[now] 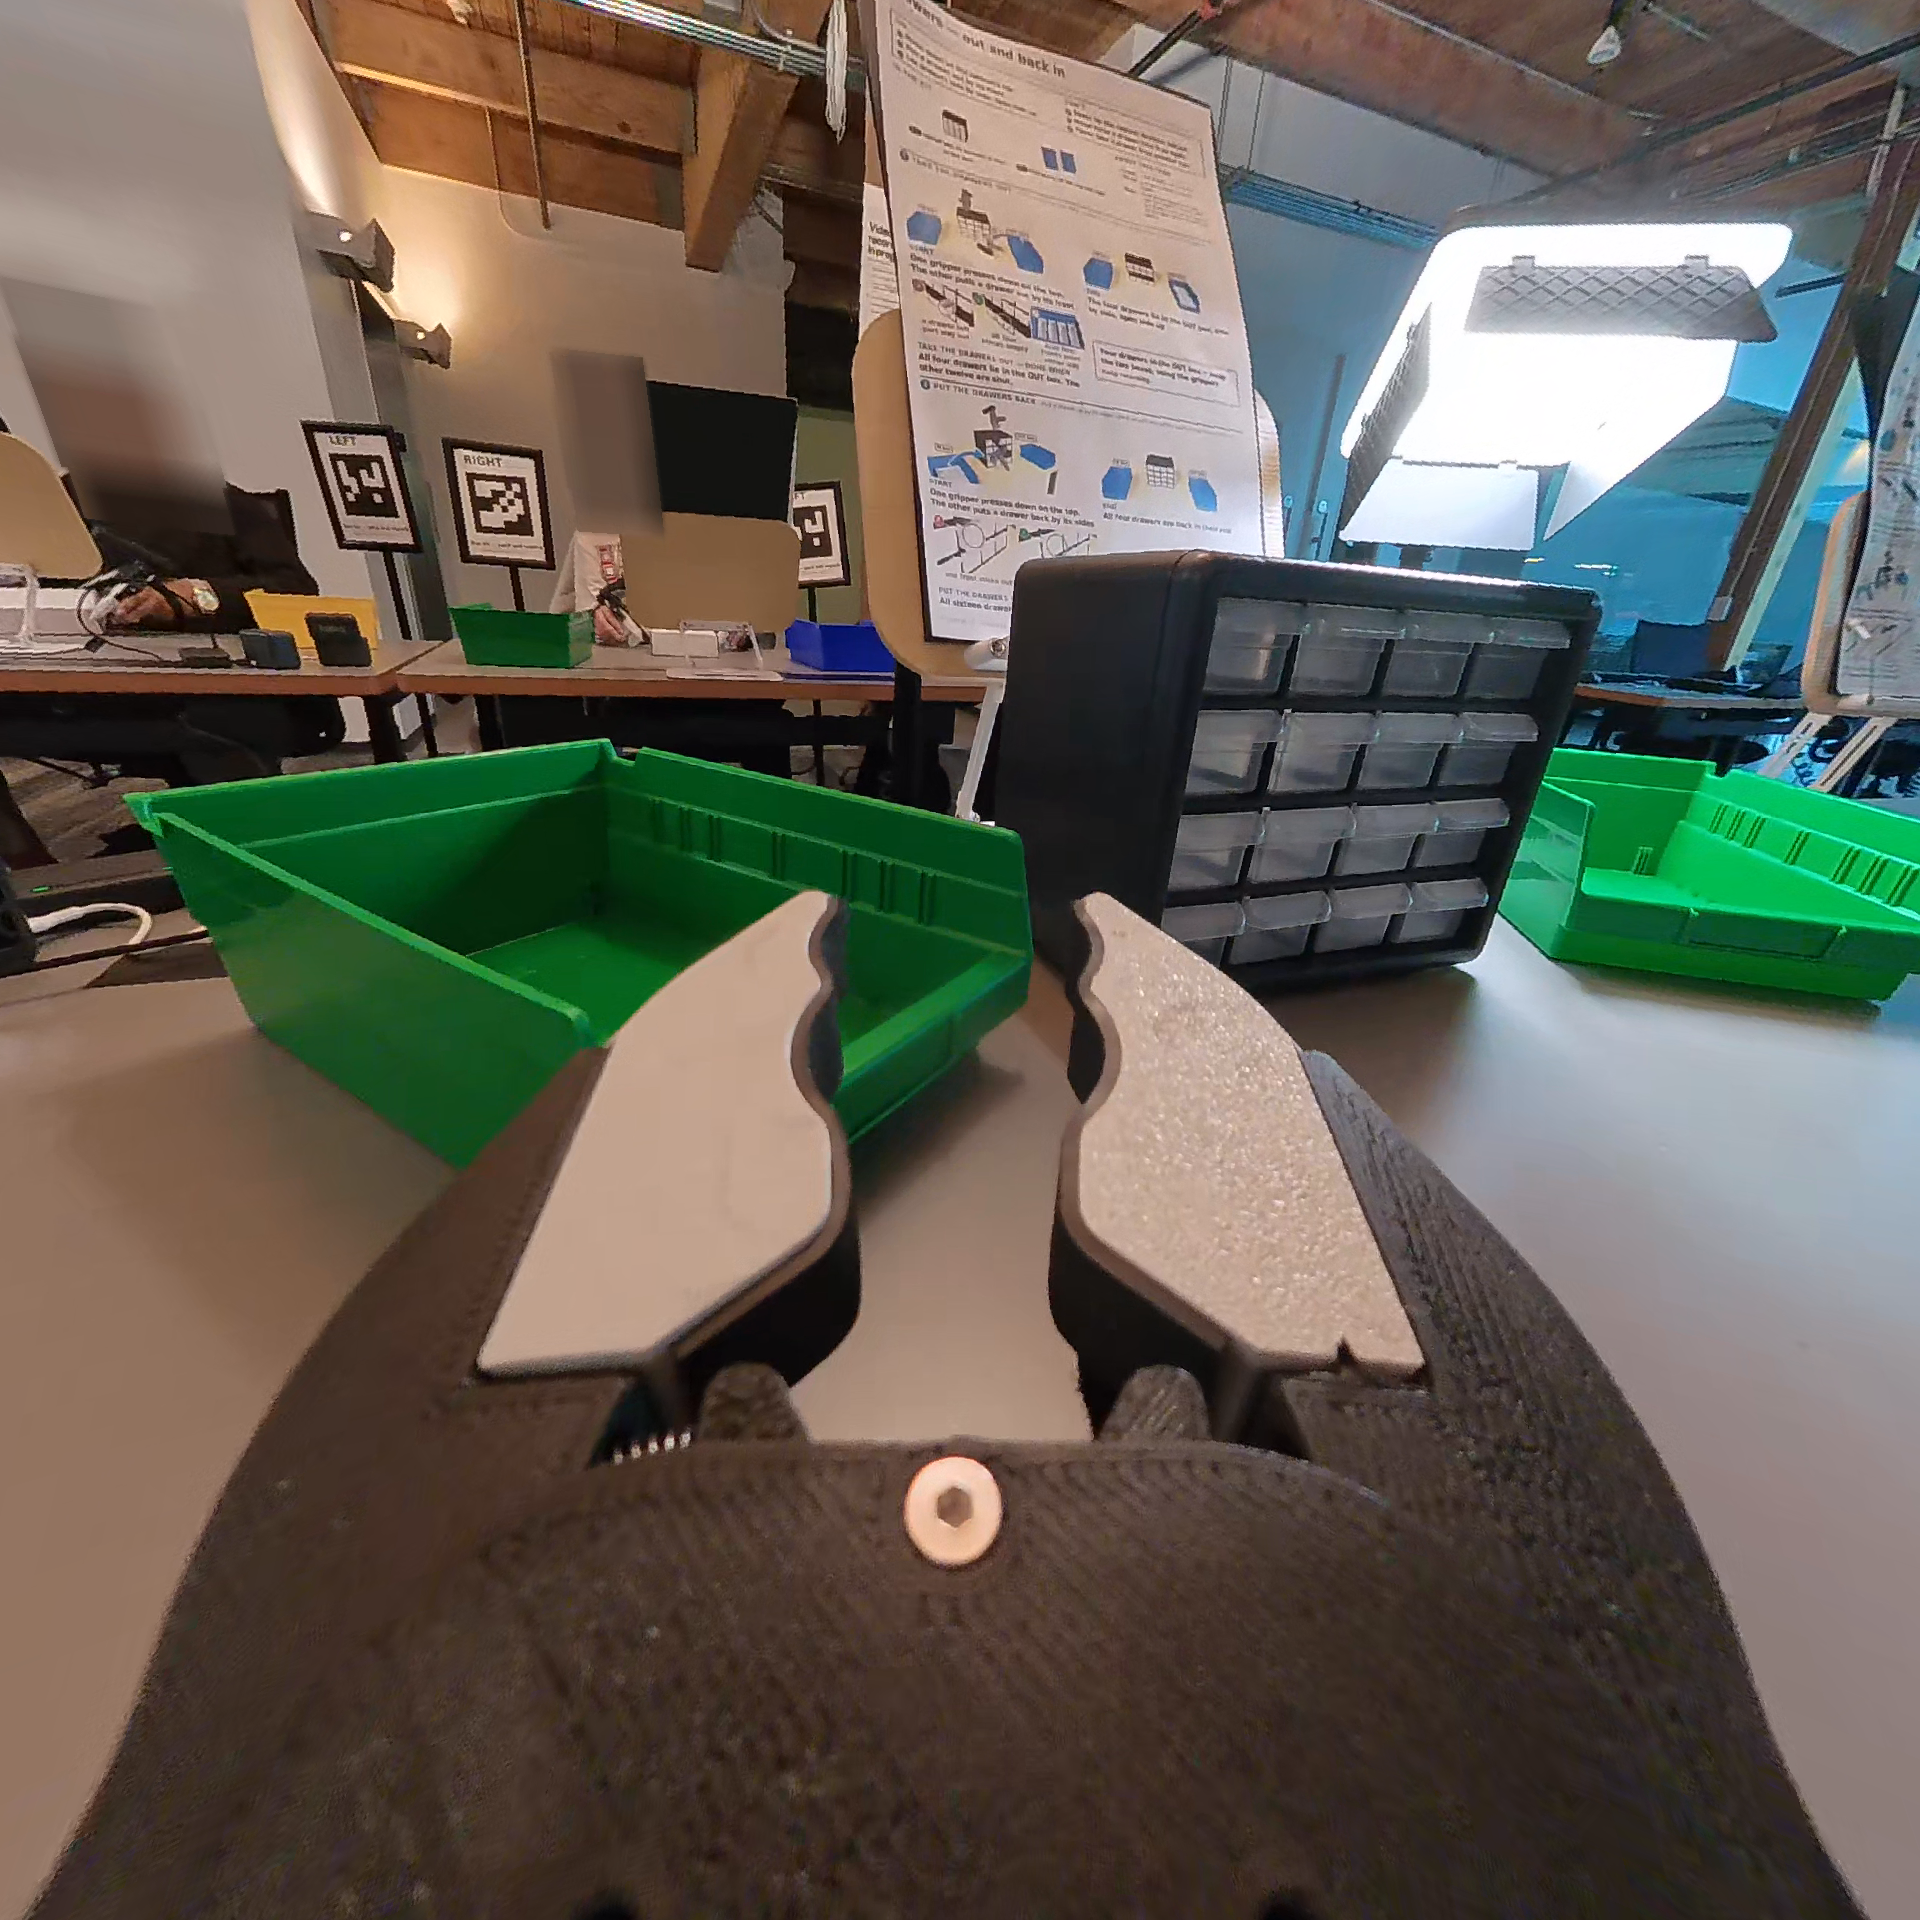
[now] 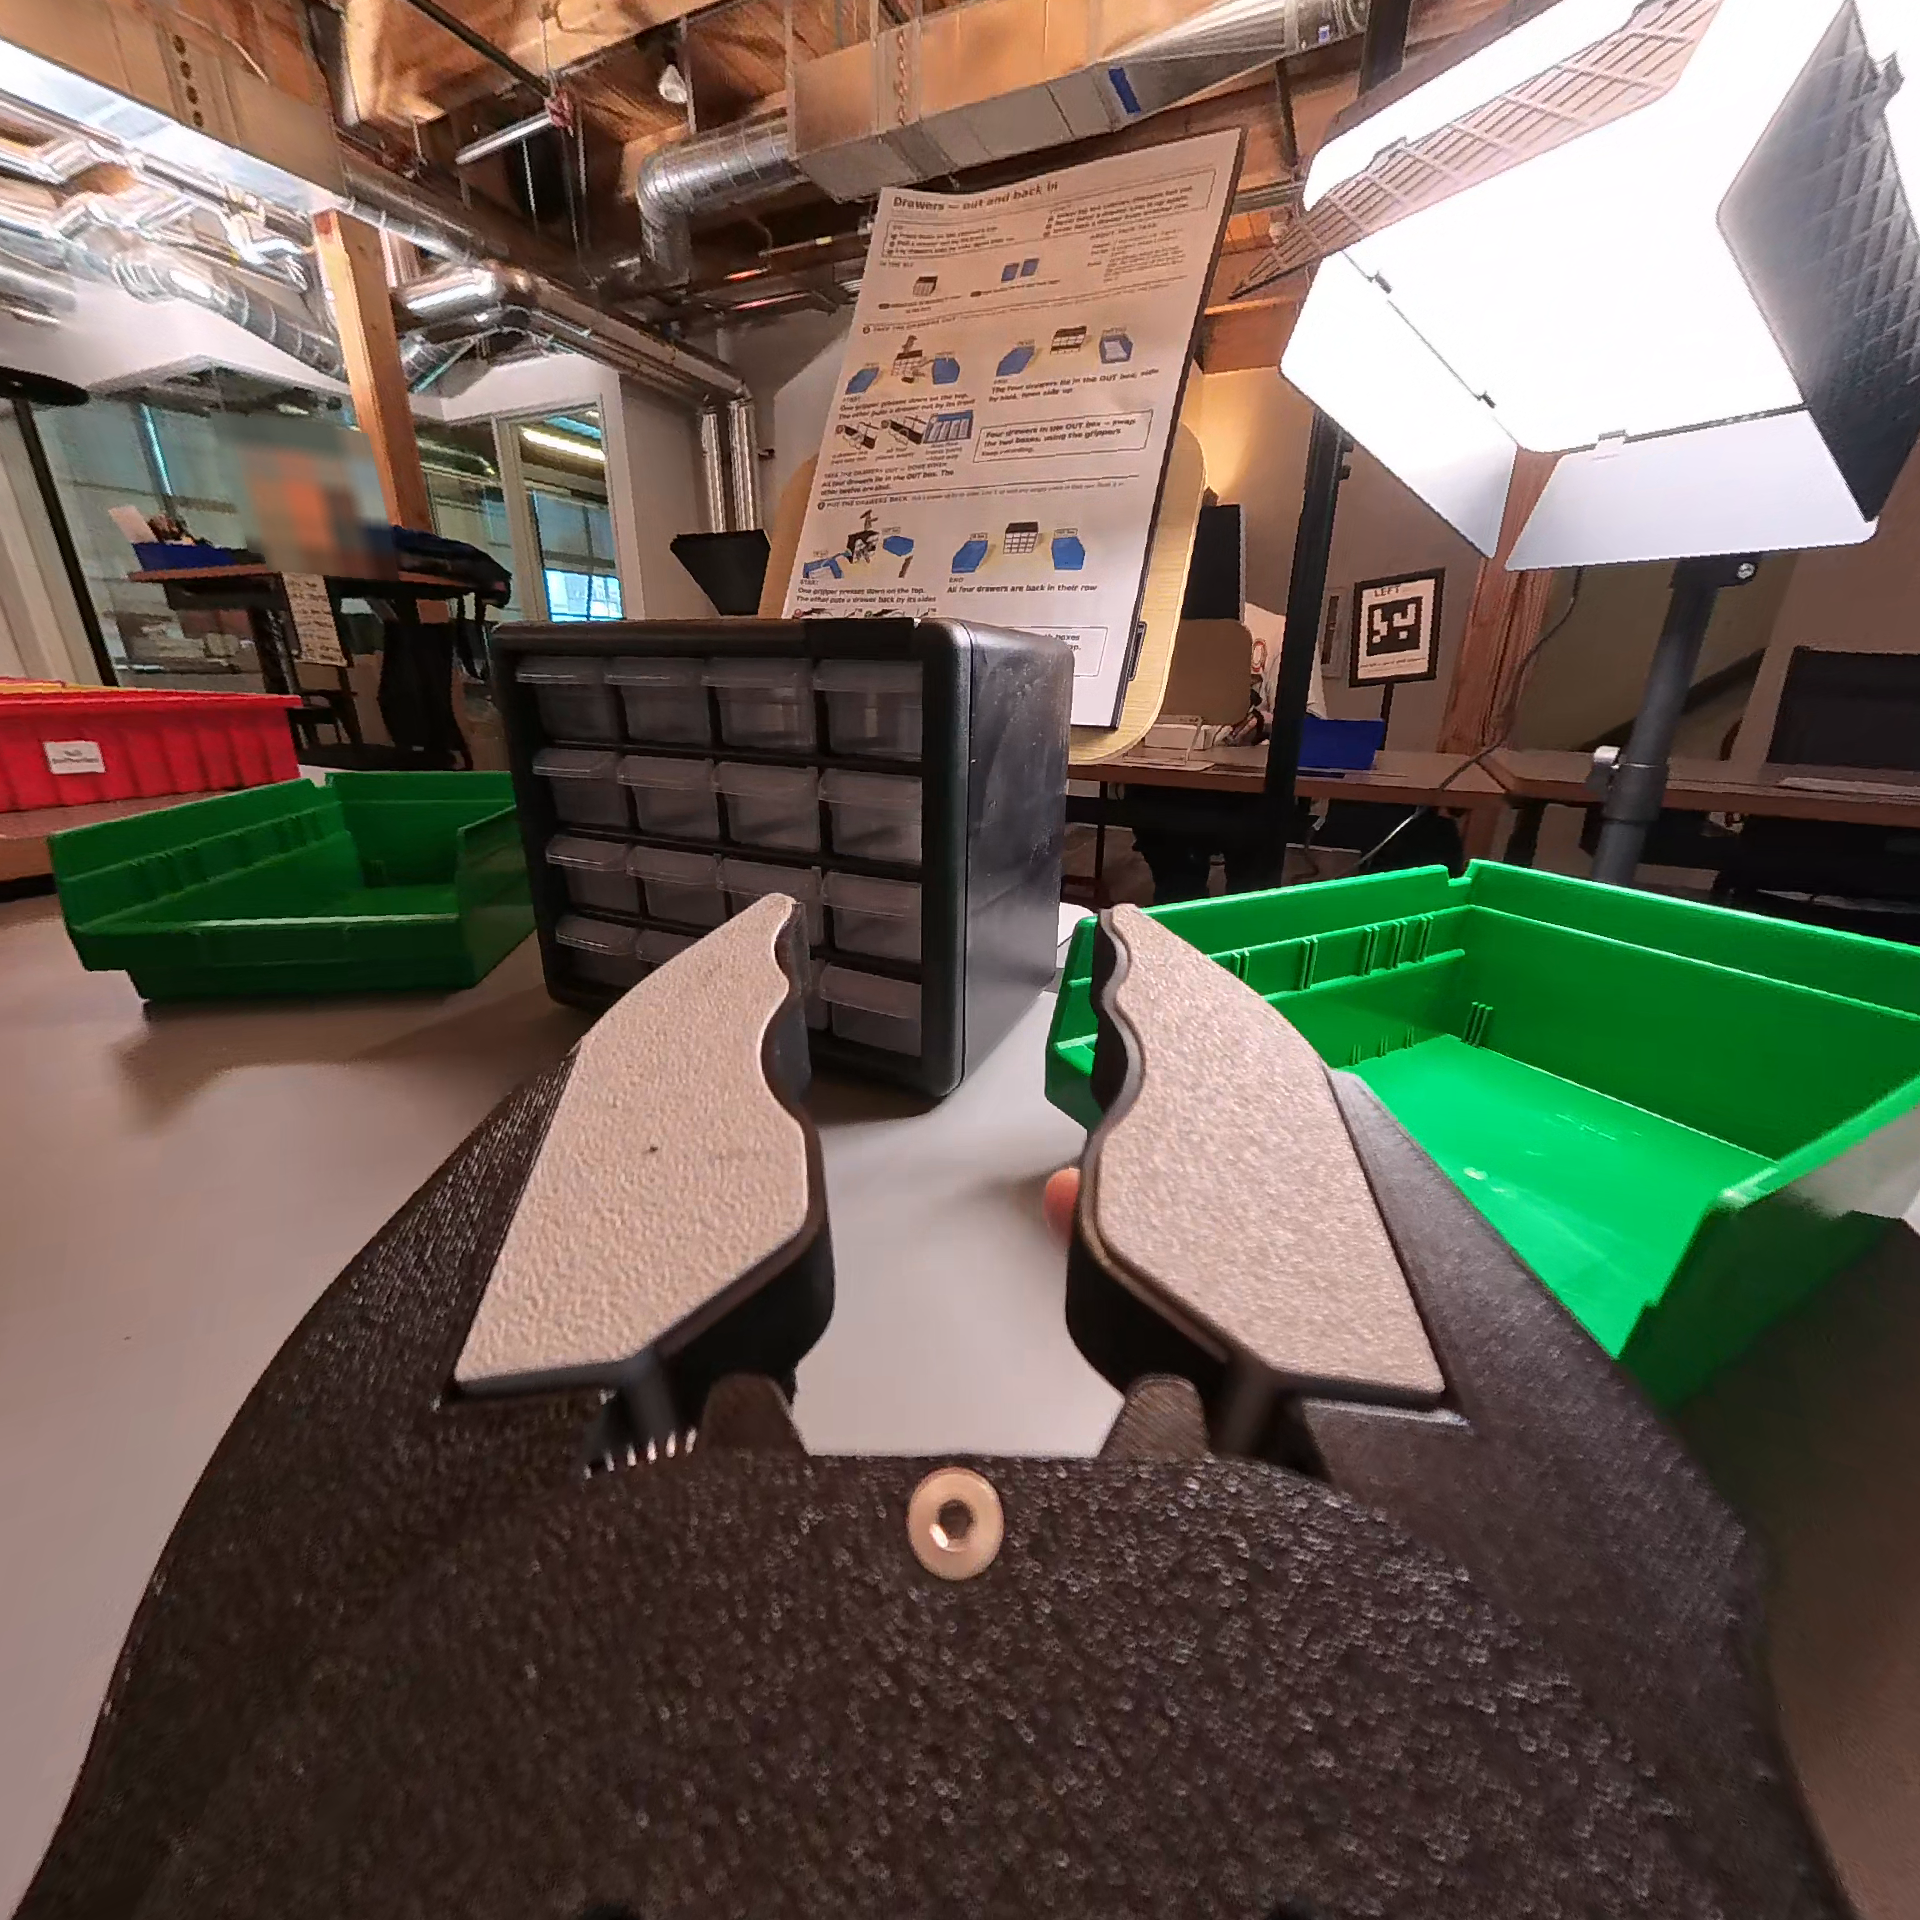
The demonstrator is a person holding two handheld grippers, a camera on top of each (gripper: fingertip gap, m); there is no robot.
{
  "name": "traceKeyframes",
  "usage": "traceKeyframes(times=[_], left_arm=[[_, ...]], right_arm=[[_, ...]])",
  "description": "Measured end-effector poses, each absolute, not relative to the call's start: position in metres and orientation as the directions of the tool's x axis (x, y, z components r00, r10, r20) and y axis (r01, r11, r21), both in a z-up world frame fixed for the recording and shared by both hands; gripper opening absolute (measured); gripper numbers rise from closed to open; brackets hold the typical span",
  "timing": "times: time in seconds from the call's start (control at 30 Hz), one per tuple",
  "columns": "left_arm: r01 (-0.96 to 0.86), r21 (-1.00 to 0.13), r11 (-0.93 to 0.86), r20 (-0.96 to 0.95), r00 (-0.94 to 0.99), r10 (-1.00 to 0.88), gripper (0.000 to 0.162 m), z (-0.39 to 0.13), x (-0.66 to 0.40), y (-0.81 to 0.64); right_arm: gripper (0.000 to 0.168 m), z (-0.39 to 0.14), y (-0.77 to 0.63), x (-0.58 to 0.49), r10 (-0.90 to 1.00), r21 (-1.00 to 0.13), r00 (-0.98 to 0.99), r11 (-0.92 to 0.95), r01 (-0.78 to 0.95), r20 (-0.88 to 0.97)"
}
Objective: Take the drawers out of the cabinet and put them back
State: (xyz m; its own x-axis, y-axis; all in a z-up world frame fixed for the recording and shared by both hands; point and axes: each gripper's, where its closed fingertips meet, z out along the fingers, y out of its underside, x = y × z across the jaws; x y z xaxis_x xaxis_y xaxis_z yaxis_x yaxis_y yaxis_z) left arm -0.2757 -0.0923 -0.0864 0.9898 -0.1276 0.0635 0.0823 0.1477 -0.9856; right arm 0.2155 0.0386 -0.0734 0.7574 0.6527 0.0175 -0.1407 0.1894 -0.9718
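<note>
**Station inventory: drawer cabinet between two bins, both grippers unloaded**

1. Drawer cabinet [image 1: 1299, 769]: black case, sixteen clear drawers [image 2: 717, 790] in four rows of four. Stands upright on the grey table [image 1: 1558, 1195], at about 1 o'clock from the left gripper and 12 o'clock from the right. All drawers look seated in their slots, though the right gripper's near finger hides part of the lower rows. Judged: no drawer is out yet.

2. Green bin, left side [image 1: 582, 914]: open top, empty, just beside the cabinet at about 11 o'clock in the left wrist view. Likely set close so a pulled drawer travels little.

3. Green bin, right side [image 2: 1558, 1091]: open top, empty, at 2 o'clock in the right wrist view, just beside the cabinet's other flank.

4. Left gripper [image 1: 956, 935]: low over the table, pointed roughly level toward the gap between bin and cabinet; fingers moderately apart, holding nothing.

5. Right gripper [image 2: 951, 945]: low and near level, facing the cabinet's front corner; fingers likewise apart and empty. A fingertip of the holder shows beneath.

6. Instruction sheet [image 2: 1018, 416]: propped behind the cabinet.

7. Studio light panel [image 2: 1558, 312]: at 1 o'clock, lighting the table.
</note>
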Motion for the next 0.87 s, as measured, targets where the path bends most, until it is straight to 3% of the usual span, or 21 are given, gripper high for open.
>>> traceKeyframes(times=[0.23,0.43,0.5,0.87], left_arm=[[0.067,-0.991,0.119,0.054,0.992,-0.114,0.047,-0.091,-0.276,-0.090],[0.077,-0.997,0.009,0.075,0.992,-0.103,0.088,-0.107,-0.276,-0.081],[0.054,-0.999,0.006,0.053,0.994,-0.097,0.094,-0.108,-0.275,-0.080],[0.038,-0.999,-0.021,0.040,0.995,-0.092,0.096,-0.113,-0.273,-0.079]], right_arm=[[0.053,-0.076,0.041,0.217,0.637,-0.975,0.771,0.185,-0.126,0.021],[0.085,-0.080,0.048,0.219,0.596,-0.983,0.803,0.154,-0.101,0.011],[0.090,-0.080,0.048,0.219,0.588,-0.984,0.808,0.154,-0.087,0.021],[0.092,-0.085,0.051,0.218,0.574,-0.989,0.818,0.141,-0.052,0.039]])
